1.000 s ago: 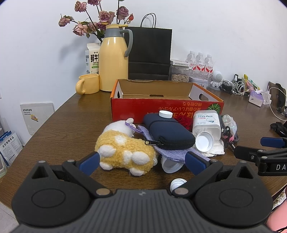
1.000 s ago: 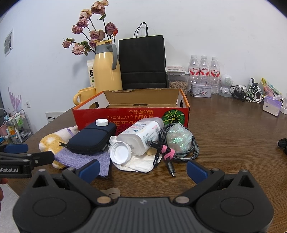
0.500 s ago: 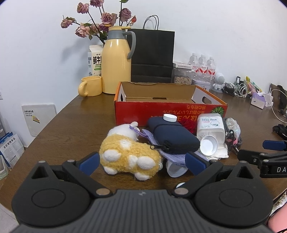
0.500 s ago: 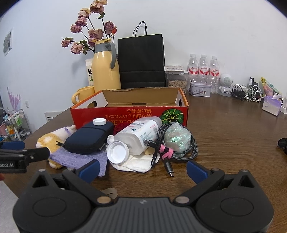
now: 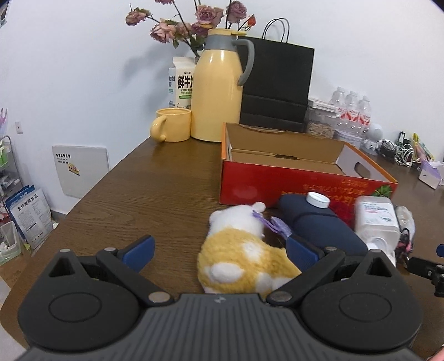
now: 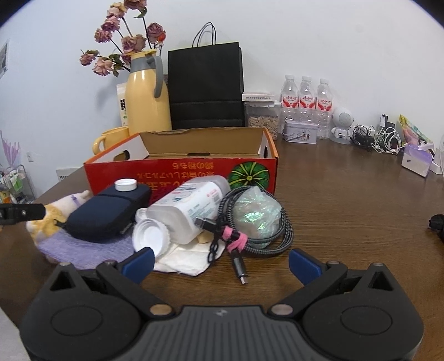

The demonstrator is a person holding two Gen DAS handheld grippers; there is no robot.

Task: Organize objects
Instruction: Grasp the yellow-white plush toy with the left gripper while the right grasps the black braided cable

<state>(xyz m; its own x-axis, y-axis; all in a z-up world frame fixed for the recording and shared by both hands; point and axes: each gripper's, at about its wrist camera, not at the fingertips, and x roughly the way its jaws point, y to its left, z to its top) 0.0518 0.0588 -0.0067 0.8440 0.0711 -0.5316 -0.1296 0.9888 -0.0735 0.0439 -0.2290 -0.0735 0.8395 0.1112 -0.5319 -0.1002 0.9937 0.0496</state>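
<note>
Yellow and white plush (image 5: 241, 258) fills the gap of the left claw (image 5: 219, 251) in the left view, lying on its side on the bench (image 5: 155, 194) with the right blue finger (image 5: 301, 254) just beside it or touching; I cannot tell which. That claw is spread wide and grips nothing. From the right view only the toy's head and a patch of yellow show, at the left edge behind a black arm tip.

What the right view gives instead is the rest of the heap: a coiled braided cable (image 6: 260, 236) tied with a pink band, wound around a shiny crinkled wrap (image 6: 256, 212), a white bottle (image 6: 188, 211) on its side with its mouth on a white tissue (image 6: 186, 257), and a purple cloth (image 6: 83, 250) under a navy pouch (image 6: 108, 212). A white cap (image 6: 126, 184) sits on top of the pouch. The right claw (image 6: 220, 261) is also wide open and empty, held low in front of the cable.

Behind the heap stands an open red box (image 6: 194, 166), empty as far as I can see. Farther back, against a white wall, are a yellow jug (image 5: 219, 91), a yellow mug (image 5: 172, 125), a milk carton (image 5: 181, 83), dried roses (image 5: 194, 25), a black bag (image 6: 206, 89) and three water bottles (image 6: 306, 105). The bench is dark brown wood grain.
</note>
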